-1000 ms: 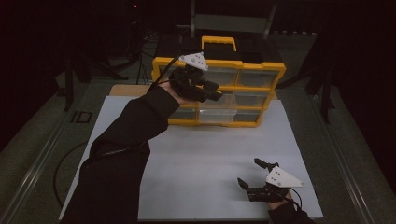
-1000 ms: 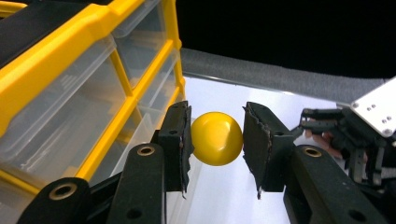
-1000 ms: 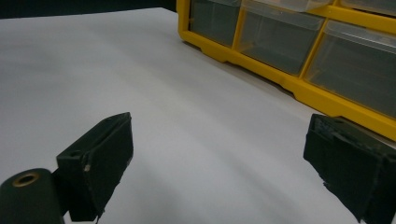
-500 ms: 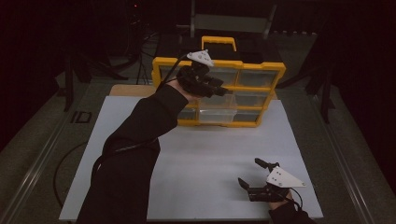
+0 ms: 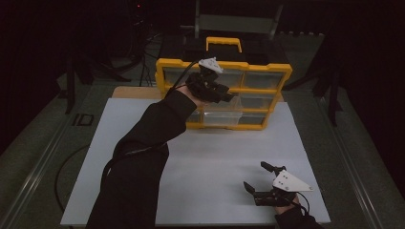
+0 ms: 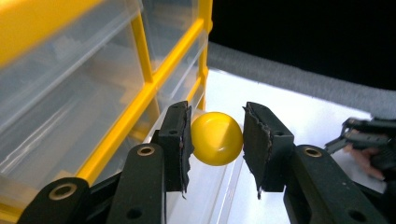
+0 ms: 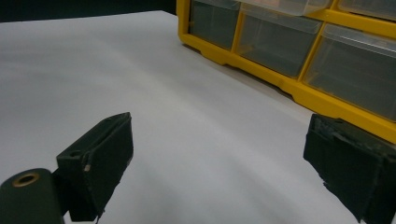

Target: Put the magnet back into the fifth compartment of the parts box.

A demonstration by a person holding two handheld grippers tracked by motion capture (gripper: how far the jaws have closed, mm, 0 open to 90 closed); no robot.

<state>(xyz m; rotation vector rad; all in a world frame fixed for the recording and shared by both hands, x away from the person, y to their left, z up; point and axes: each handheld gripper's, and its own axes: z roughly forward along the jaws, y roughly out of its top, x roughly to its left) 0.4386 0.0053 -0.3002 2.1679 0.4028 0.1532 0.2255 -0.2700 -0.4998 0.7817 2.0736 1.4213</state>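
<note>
From the high view, one yellow drawer cabinet (image 5: 224,95) with clear drawers stands at the far edge of the white worktop (image 5: 200,157), and two grippers are in play. The left gripper (image 5: 228,94) is up against the cabinet front, over a clear drawer (image 5: 219,109) that juts out from its frame, while the right gripper (image 5: 258,177) sits low near the front edge of the worktop, well apart from the cabinet, jaws spread wide with nothing between them. On to the left gripper view: one small ball (image 6: 216,138), glossy, plain yellow and smooth, sits squarely between the two black pads (image 6: 181,142), and the left gripper (image 6: 216,144) is clamped on it from both sides. The ball hangs just beside the cabinet's yellow frame, above the open clear drawer (image 6: 210,186). Now the right gripper view: the right gripper (image 7: 224,161) is open wide above bare white worktop, and the cabinet (image 7: 299,60) stands ahead of it with four drawer fronts in sight.
</note>
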